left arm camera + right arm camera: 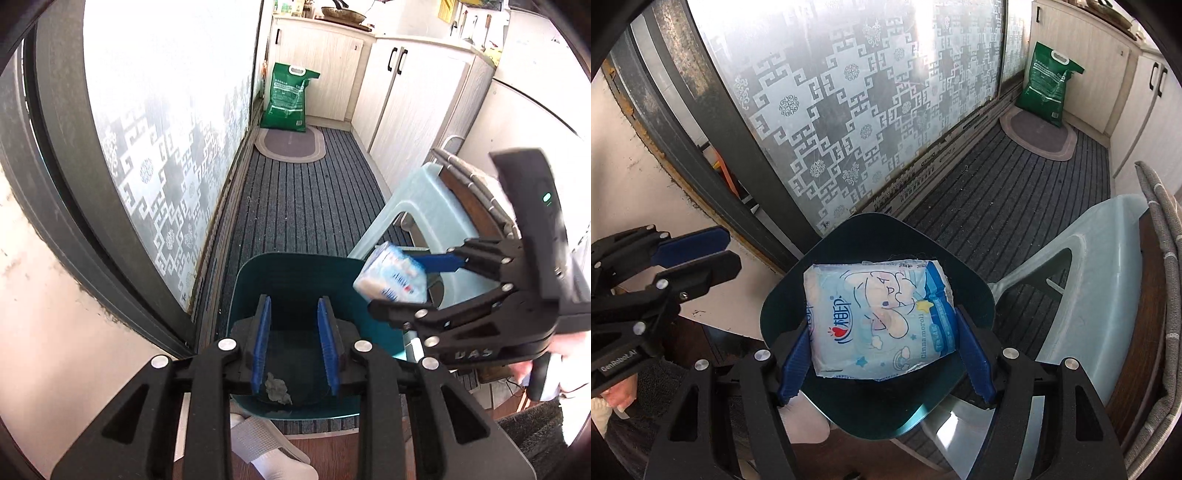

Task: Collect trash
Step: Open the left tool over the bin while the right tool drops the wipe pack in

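Observation:
A dark teal bin [295, 269] stands on the striped carpet by the sliding door. A crumpled grey scrap [277, 392] lies at its bottom. My left gripper [294, 306] hangs over the bin, open, with nothing between its blue pads. To its right my right gripper [400, 286] is shut on a pale blue tissue pack [388, 280] beside the bin's rim. In the right wrist view the tissue pack [879, 314] sits crosswise between the blue pads of the right gripper [882, 321], directly above the bin [871, 229]. The left gripper [716, 251] shows at the left edge.
A pale blue plastic stool [424, 206] stands right of the bin, against folded chairs. A frosted patterned door [166, 166] runs along the left. A green bag [288, 99] and an oval mat [291, 146] lie at the far end by white cabinets [413, 110]. A socked foot [269, 446] shows below.

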`<move>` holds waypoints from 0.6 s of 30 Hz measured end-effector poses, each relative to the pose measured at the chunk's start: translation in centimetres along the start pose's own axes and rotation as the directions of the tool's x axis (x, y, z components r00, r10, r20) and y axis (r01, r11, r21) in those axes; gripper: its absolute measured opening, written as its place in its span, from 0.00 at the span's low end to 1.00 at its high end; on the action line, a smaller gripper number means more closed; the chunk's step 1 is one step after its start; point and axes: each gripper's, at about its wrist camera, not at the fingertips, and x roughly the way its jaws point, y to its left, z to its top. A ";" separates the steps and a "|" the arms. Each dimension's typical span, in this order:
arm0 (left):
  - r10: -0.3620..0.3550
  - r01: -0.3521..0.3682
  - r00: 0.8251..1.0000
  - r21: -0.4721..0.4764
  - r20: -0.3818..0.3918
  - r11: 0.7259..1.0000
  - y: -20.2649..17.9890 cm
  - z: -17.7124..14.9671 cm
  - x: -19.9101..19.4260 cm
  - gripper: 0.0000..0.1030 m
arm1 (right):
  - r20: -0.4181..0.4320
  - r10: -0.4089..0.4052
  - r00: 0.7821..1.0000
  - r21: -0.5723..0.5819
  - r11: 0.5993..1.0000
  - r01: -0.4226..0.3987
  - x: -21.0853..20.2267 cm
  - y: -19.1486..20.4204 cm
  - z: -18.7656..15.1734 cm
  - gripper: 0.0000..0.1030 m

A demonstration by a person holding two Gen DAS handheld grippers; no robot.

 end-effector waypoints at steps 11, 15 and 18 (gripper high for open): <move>-0.032 0.028 0.989 0.024 0.146 0.999 -2.0 2.2 -5.7 0.25 | -0.103 -0.027 0.994 -0.038 0.999 0.023 4.0 1.0 -1.6 0.70; -0.033 0.028 0.983 0.029 0.180 0.999 -2.7 2.6 -7.0 0.25 | -0.138 -0.032 0.990 -0.041 0.999 0.027 5.2 1.1 -2.3 0.76; -0.039 0.034 0.979 0.027 0.201 0.999 -3.1 2.8 -7.9 0.25 | -0.148 -0.034 0.988 -0.044 0.999 0.028 5.5 1.1 -2.6 0.80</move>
